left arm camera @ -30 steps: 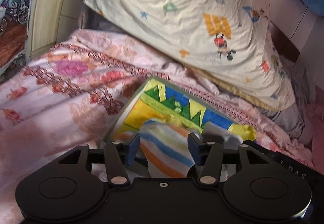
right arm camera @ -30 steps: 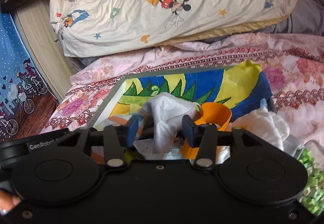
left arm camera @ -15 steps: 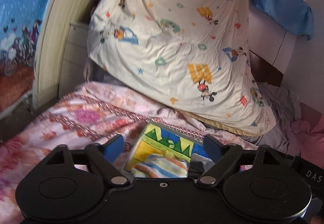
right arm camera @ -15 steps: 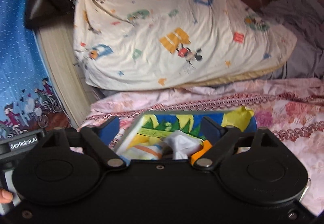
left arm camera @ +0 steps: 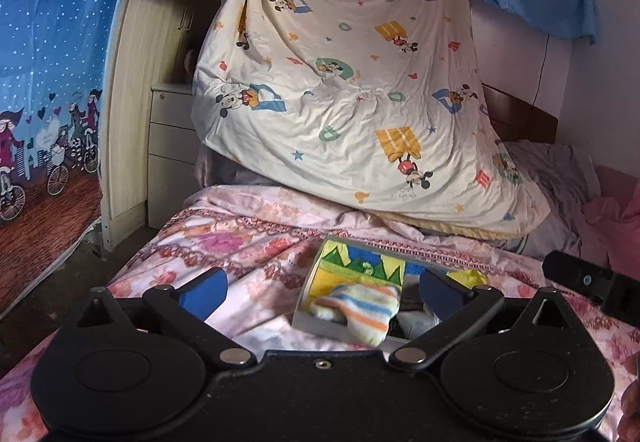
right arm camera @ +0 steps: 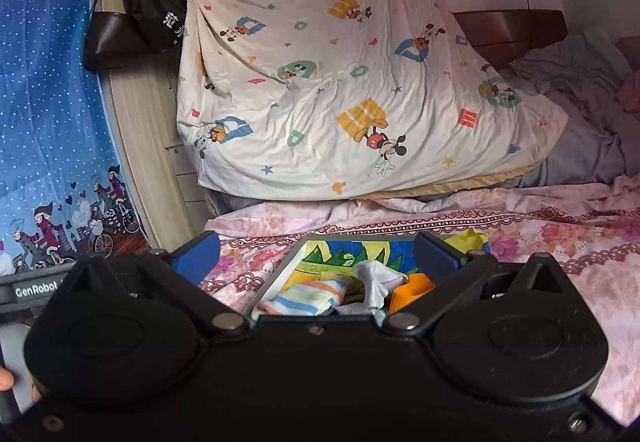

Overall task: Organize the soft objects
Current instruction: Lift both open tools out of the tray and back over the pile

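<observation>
Now left gripper (left arm camera: 322,292): jaws just opened wide, empty, pulled back | right gripper (right arm camera: 316,254): likewise | striped sock (left arm camera: 356,312) lies draped over box (left arm camera: 304,316) edge.

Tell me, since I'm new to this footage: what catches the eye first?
The cartoon-print quilt dominates, hanging high behind the bed. Below it, on the pink floral bedspread, sits a bright picture-lined box with a striped cloth draped over its rim. Left, a blue starry curtain hangs.
</observation>
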